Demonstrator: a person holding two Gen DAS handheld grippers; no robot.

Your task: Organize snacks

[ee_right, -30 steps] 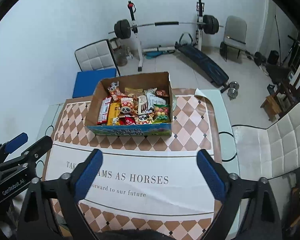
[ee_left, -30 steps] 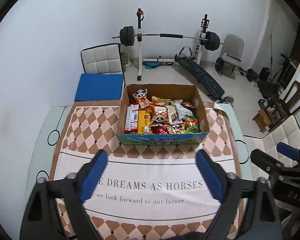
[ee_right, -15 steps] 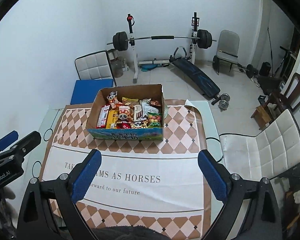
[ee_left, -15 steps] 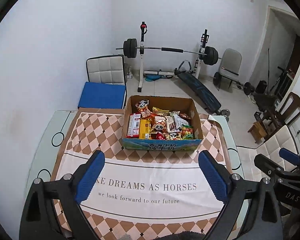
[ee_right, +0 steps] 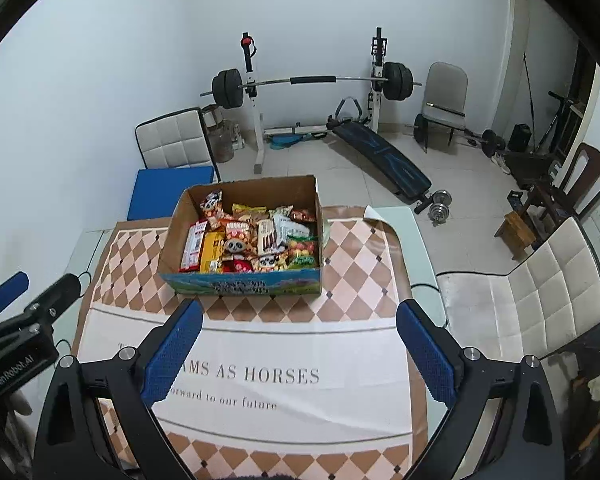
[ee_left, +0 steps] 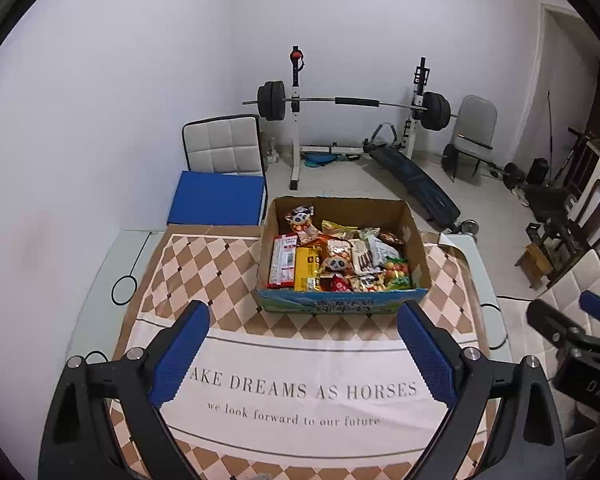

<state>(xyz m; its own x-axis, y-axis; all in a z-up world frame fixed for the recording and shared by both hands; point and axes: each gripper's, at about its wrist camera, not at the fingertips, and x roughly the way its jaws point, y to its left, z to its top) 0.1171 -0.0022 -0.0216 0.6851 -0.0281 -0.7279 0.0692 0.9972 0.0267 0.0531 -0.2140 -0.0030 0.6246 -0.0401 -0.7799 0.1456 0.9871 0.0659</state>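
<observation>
Lettering on the tablecloth (ee_left: pixel 300 368) is partly covered by our own fingers: the first word is cut off in both views, so we read only "DREAMS AS HORSES" whole. Print on the snack packets (ee_left: pixel 336 258) is too small for us to make out; we can tell panda faces, a red pack and a yellow pack, nothing finer. They fill the cardboard box (ee_left: pixel 342 306), which stands on the checked far half of the cloth, beyond both grippers and touched by neither. We hold our left gripper (ee_left: pixel 302 354) above the near part of the table, aimed at the box, its blue-padded fingers spread wide with nothing between them. Our right gripper (ee_right: pixel 298 352) hangs alongside at much the same height, likewise released and empty, the box a little left of its centre line. Each gripper shows at the edge of the other's view.
</observation>
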